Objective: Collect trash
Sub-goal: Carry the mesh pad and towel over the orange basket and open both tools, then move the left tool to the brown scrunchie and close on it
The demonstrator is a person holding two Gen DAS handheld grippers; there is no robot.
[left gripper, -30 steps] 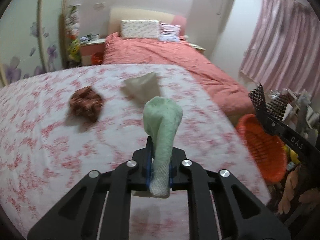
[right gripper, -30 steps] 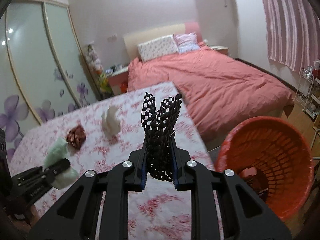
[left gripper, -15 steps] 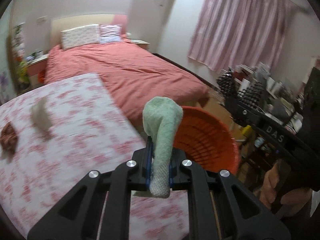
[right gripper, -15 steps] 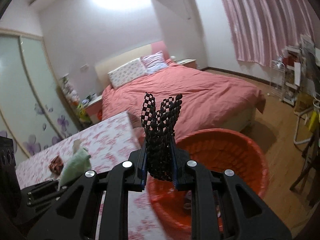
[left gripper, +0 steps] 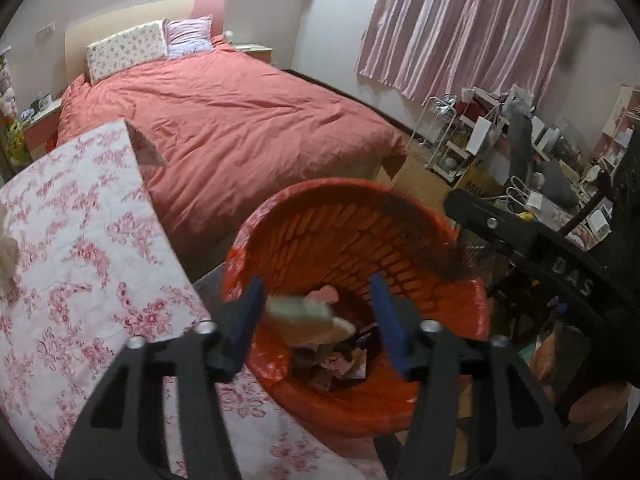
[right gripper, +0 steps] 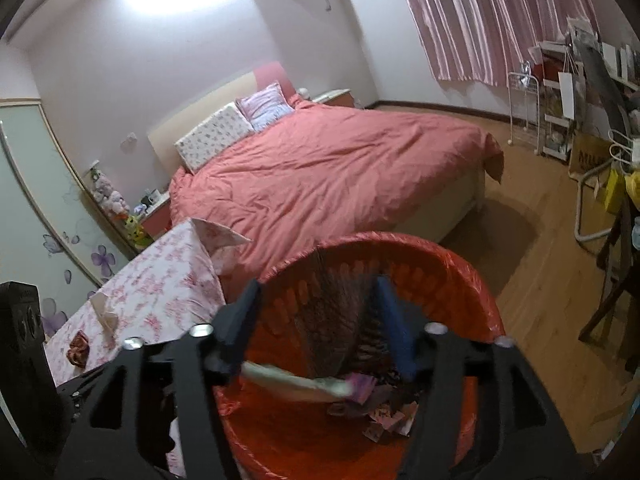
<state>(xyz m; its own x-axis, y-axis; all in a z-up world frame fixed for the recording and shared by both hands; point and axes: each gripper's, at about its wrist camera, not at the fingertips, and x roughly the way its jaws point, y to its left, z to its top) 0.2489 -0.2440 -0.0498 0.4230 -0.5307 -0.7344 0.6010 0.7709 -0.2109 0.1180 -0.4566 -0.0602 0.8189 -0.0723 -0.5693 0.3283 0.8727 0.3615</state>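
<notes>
Both grippers hang open over the red basket (left gripper: 400,216), which also shows in the right wrist view (right gripper: 460,264). My left gripper (left gripper: 318,320) has its jaws wide apart; the pale green cloth (left gripper: 308,316) is blurred below them, falling into the basket. My right gripper (right gripper: 320,320) is open too; the black mesh piece (right gripper: 332,320) is a dark blur dropping between its fingers. The green cloth (right gripper: 296,380) lies across the trash in the basket. A brown scrunched piece (right gripper: 78,352) and a white crumpled piece (right gripper: 104,312) lie on the floral table.
The floral tablecloth table (left gripper: 80,280) is at the left, its edge beside the basket. A bed with a pink cover (left gripper: 224,120) stands behind. A cluttered rack and desk (left gripper: 520,152) stand at the right, pink curtains (left gripper: 472,28) behind.
Both grippers swung from the table to above the basket and opened. The green cloth and the black mesh piece left the jaws and are dropping into the basket.
</notes>
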